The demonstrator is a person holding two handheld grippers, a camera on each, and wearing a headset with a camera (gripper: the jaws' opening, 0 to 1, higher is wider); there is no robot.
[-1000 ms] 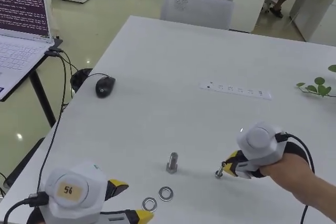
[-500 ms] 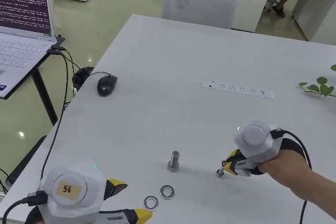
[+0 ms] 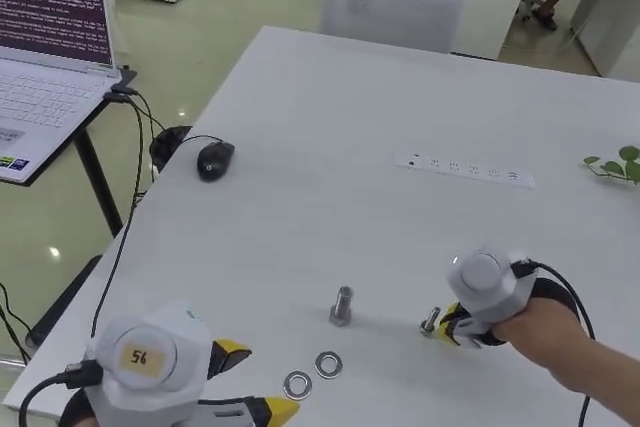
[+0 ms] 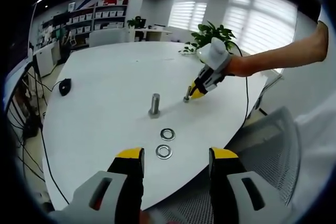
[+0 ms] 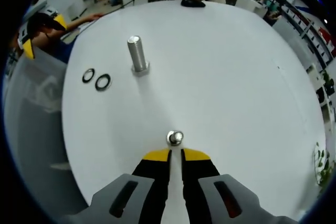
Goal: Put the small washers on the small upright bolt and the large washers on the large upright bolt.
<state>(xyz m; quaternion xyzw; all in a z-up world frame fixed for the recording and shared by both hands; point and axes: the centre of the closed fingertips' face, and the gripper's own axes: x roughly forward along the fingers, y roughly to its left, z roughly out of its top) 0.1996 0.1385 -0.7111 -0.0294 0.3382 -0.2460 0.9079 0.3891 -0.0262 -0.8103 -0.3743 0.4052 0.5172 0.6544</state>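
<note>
The large upright bolt (image 3: 341, 306) stands on the white table (image 3: 330, 147), and the small upright bolt (image 3: 431, 322) stands to its right. Two washers (image 3: 297, 384) (image 3: 328, 364) lie flat near the table's front edge. My right gripper (image 5: 176, 154) is shut, its yellow tips just behind the small bolt (image 5: 175, 138) with nothing seen between them; the large bolt (image 5: 137, 53) and both washers (image 5: 103, 81) lie beyond. My left gripper (image 4: 176, 153) is open and empty, just short of the nearer washer (image 4: 164, 151), with the large bolt (image 4: 154, 104) further ahead.
A black mouse (image 3: 214, 160) with its cable lies at the table's left edge. A white power strip (image 3: 463, 170) sits at the back right, near a plant (image 3: 622, 163). A laptop (image 3: 45, 37) stands on a side stand to the left, and a grey chair (image 3: 390, 15) behind the table.
</note>
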